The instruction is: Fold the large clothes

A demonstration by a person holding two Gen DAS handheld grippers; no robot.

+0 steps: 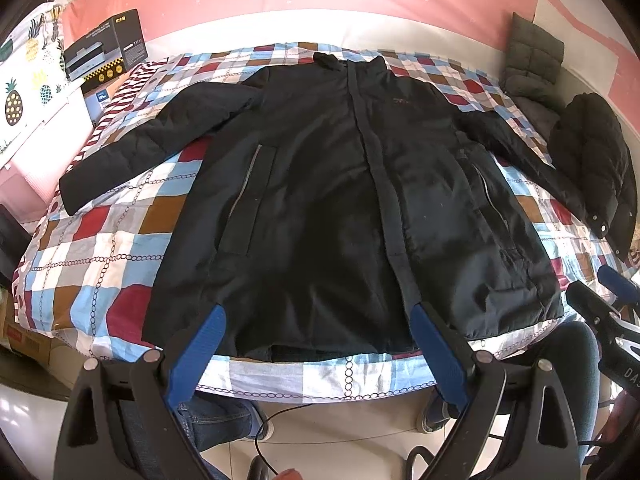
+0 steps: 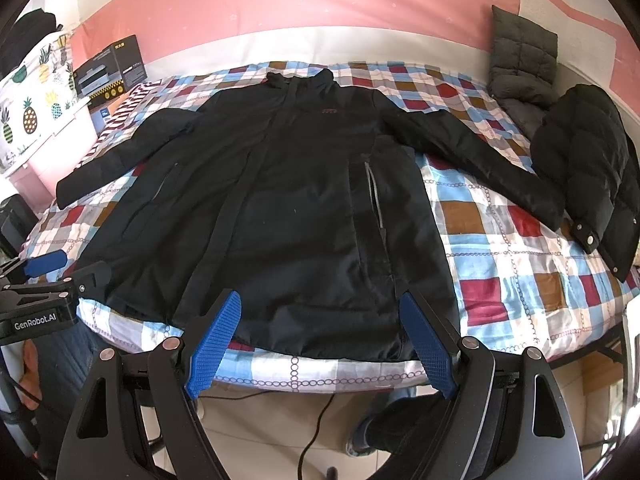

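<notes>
A large black jacket (image 1: 340,200) (image 2: 280,200) lies spread flat, front up, on a checked bedspread (image 1: 120,248) (image 2: 520,272). Both sleeves stretch out sideways and the collar points to the far wall. My left gripper (image 1: 320,320) hovers open above the near hem, blue pads wide apart, holding nothing. My right gripper (image 2: 320,312) also stands open over the hem, a little to the right of the jacket's middle. In the right wrist view the left gripper's blue fingertip (image 2: 44,263) shows at the left edge.
A second black puffy coat (image 1: 596,168) (image 2: 588,168) lies heaped at the bed's right side, on the spread sleeve's cuff. A grey quilted garment (image 2: 520,60) leans on the pink wall. Cardboard boxes (image 1: 104,46) sit at the far left corner. A person's legs and a cable (image 2: 316,432) are below the bed's edge.
</notes>
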